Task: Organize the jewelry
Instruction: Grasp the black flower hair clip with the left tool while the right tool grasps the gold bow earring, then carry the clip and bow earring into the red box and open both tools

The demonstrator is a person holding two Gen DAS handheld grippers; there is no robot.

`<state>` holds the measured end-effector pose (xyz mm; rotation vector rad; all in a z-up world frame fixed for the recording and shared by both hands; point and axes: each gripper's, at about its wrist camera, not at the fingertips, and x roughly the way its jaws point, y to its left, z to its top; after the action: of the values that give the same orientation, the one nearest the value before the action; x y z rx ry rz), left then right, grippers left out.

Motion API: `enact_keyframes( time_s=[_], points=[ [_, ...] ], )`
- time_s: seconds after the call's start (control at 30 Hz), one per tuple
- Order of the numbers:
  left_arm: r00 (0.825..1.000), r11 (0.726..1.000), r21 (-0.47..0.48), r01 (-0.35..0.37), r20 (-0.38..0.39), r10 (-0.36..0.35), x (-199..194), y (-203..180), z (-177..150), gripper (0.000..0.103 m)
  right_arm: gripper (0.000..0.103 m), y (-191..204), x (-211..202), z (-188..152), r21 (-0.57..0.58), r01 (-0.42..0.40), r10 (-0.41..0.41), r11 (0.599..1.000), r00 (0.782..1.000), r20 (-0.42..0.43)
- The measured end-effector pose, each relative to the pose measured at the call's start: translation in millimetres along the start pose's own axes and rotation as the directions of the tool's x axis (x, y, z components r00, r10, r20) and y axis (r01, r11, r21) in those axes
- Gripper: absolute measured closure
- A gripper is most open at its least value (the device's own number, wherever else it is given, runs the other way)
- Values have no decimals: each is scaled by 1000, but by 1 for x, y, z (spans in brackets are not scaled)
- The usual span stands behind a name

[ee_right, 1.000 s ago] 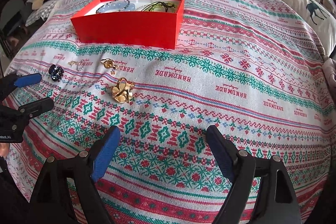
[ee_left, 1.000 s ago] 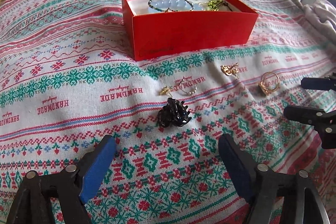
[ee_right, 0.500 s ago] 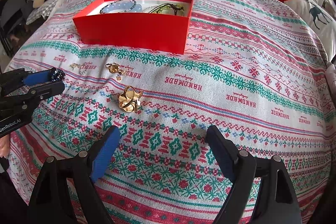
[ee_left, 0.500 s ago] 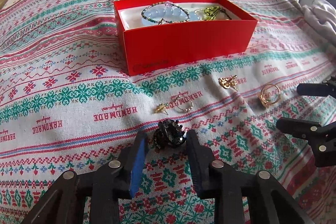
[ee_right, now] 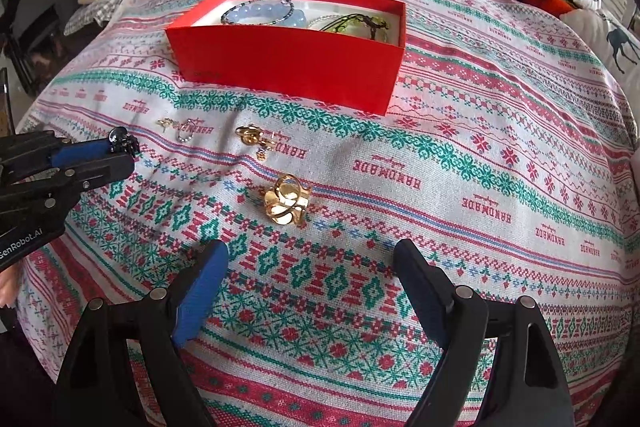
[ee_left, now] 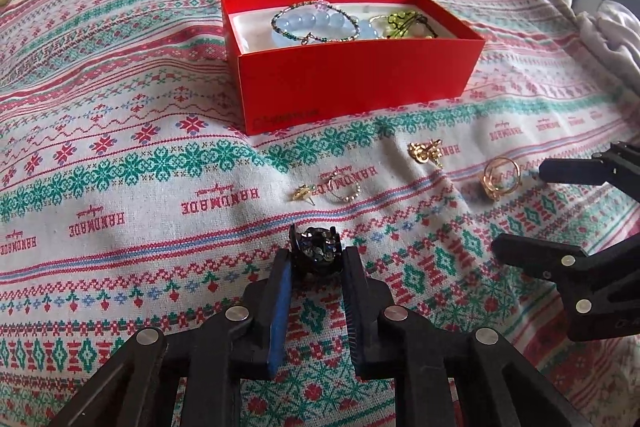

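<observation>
Left gripper (ee_left: 315, 259) jaws have just been closing, now narrow, pads pressing both sides of the black beaded piece (ee_left: 316, 250) at the fingertips, on the patterned cloth (ee_left: 120, 147). Right gripper (ee_right: 310, 267) jaws wide, holding nothing; gold ring (ee_right: 287, 199) lies just ahead, untouched. Red box (ee_left: 352, 87) sits beyond.

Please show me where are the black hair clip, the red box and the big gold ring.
black hair clip (ee_left: 316, 251): left wrist view, on its jewelled top.
red box (ee_left: 352, 87): left wrist view, on its front wall.
big gold ring (ee_right: 287, 199): right wrist view, on its gold front.
</observation>
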<state>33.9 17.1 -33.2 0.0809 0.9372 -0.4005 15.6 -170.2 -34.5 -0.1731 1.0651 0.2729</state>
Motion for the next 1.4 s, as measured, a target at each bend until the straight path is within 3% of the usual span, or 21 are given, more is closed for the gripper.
enact_keyframes(
  time_s=[0.2, 0.47, 0.67, 1.4],
  points=[
    [1000, 1000, 4, -6, -3, 6, 0, -1, -2, 84, 21, 9, 5, 11, -10, -21, 21, 1000, 1000, -15],
    [1000, 1000, 2, -10, -5, 10, 0, 1, -1, 84, 62, 10, 11, 24, 14, -61, 62, 998, 997, -35],
    [1000, 1000, -3, -12, -7, 12, 0, 3, 0, 84, 80, 7, 13, 28, 32, -64, 65, 997, 997, -32],
    [1000, 998, -54, 10, 27, -8, -23, 3, 33, 84, 81, 7, -15, 36, 39, -92, 92, 995, 996, 9]
  ],
)
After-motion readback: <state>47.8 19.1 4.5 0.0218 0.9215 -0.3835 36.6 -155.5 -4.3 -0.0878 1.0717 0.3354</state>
